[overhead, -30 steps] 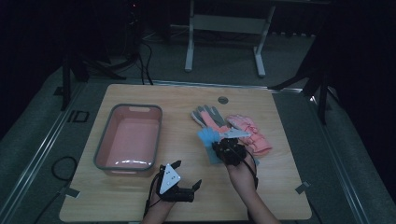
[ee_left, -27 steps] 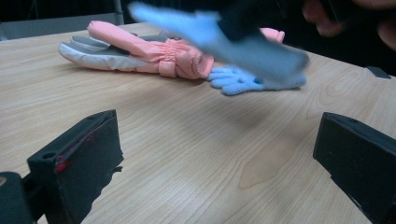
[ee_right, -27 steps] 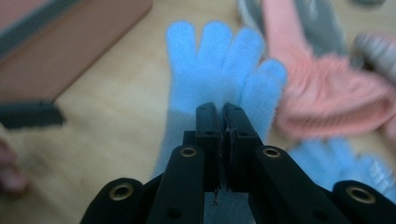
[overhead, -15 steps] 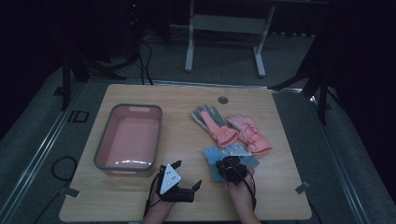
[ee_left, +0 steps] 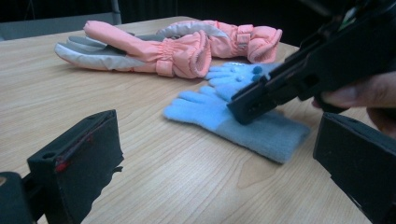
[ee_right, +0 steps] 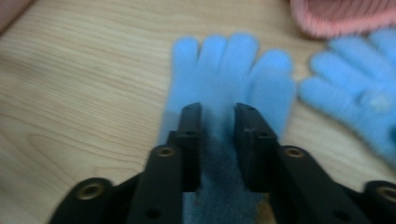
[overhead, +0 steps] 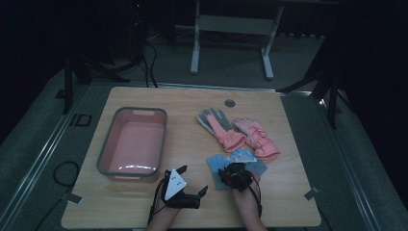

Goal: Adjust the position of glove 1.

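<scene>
My right gripper [ee_right: 217, 112], jaws just parting and released, rests over the blue glove [ee_right: 224, 70] lying flat directly beneath.

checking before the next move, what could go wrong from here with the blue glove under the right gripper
The right gripper has just been opening, its jaws parted over the near blue glove, so the fabric may snag on a pad and drag as it lifts. The second blue glove lies close beside, so a sideways pull might shift it. The pink gloves also sit near and could get nudged.

Empty pink tub [overhead: 133, 144], pink-grey ski gloves [overhead: 238, 132], wooden table [overhead: 192, 110]
</scene>
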Available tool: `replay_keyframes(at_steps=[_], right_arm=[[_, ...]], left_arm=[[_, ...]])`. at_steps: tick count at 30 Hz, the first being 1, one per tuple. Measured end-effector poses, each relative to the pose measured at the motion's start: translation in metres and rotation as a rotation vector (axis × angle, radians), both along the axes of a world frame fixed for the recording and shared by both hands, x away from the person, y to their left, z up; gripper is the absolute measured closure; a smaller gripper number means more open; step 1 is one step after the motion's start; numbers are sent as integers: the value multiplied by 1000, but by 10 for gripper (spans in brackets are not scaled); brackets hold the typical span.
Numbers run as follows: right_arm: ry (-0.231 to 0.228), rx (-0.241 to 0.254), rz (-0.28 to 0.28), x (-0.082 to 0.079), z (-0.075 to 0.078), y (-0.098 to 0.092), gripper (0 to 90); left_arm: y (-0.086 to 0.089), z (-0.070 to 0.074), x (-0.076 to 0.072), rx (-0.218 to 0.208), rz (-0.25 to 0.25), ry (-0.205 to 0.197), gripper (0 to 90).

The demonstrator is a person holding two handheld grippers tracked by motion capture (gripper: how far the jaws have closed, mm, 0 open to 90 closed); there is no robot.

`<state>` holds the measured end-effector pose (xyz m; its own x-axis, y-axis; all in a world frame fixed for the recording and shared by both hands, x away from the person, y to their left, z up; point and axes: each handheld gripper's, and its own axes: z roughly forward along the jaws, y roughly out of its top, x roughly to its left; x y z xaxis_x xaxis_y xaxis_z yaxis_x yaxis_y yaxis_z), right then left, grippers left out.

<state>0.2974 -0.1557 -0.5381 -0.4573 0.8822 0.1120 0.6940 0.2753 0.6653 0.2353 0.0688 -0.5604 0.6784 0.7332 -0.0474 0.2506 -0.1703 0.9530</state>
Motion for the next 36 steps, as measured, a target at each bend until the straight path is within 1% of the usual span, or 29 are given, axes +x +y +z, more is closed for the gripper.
replay_keyframes(at_steps=[1, 4, 5, 7, 8, 9, 10, 12, 13, 14, 15, 16, 17, 18, 19, 20, 21, 22, 24, 25, 26, 27, 28, 30, 33, 34, 35, 36], right_arm=[[-18, 1, 13, 0, 5, -2, 661], [-79, -20, 43, 4, 19, -11, 620], [-100, -10, 66, 7, 22, -17, 605], [-129, -54, 69, 14, 28, -28, 619], [-137, -48, 93, 18, 31, -35, 619], [-145, -46, 103, 21, 34, -41, 620], [-155, -55, 120, 25, 36, -47, 618], [-183, -60, 191, 31, 41, -59, 610], [-189, -69, 201, 34, 43, -64, 612], [-189, -71, 223, 37, 46, -70, 611], [-190, -62, 255, 41, 48, -75, 612], [-194, -57, 272, 43, 50, -80, 613], [-189, -55, 286, 45, 51, -84, 613], [-173, -56, 307, 48, 51, -88, 610], [-167, -66, 326, 50, 51, -91, 606], [-167, -66, 326, 50, 51, -91, 606], [-156, -102, 365, 53, 49, -95, 589], [-145, -112, 385, 54, 47, -96, 589], [-121, -105, 419, 56, 43, -99, 589], [-112, -117, 424, 57, 40, -99, 591], [-112, -135, 428, 57, 37, -99, 593], [-112, -135, 428, 57, 37, -99, 593], [-113, -150, 433, 58, 31, -98, 594], [-94, -126, 436, 60, 24, -98, 596], [-73, -129, 439, 65, 8, -99, 603], [-59, -144, 441, 65, 3, -99, 601], [-56, -162, 449, 65, -3, -99, 594], [-75, -150, 455, 65, -4, -100, 593]], left_arm=[[0, 0, 0, 0, 0, 0, 12], [0, 0, 0, -2, -3, 0, 12], [0, 0, 0, -1, -3, -1, 12], [0, 0, 0, 0, -4, 0, 12], [0, 0, 0, 1, -5, 0, 12], [0, 0, 0, -1, -3, 1, 12], [0, 0, 0, -1, -3, 3, 12], [0, 0, 0, -3, -1, 5, 12], [0, 0, 1, -3, 0, 6, 12], [0, 0, 0, -5, 2, 6, 12], [0, 0, 0, -6, 4, 5, 12], [0, 0, 0, -6, 4, 3, 12], [0, 0, 0, -6, 4, 3, 12], [0, 0, 0, -2, 3, 3, 12], [0, 0, 0, -2, 3, 2, 12], [0, 0, 0, -2, 3, 2, 12], [-1, 0, 0, 2, 0, 2, 12], [-1, 0, 0, 2, 0, 2, 12], [-1, 0, 0, 2, 1, 4, 12], [-1, 0, 0, 1, 2, 5, 12], [-1, 0, 0, 1, 1, 5, 12], [-1, 0, 0, 1, 1, 5, 12], [-1, 0, 0, 4, -1, 5, 12], [-1, 0, 0, 7, -4, 2, 12], [-1, 0, 0, 5, -2, 0, 12], [-1, 0, 0, 5, -2, 0, 12], [-1, 0, 0, 5, -2, 0, 12], [-1, 0, 0, 5, -2, 1, 12]])
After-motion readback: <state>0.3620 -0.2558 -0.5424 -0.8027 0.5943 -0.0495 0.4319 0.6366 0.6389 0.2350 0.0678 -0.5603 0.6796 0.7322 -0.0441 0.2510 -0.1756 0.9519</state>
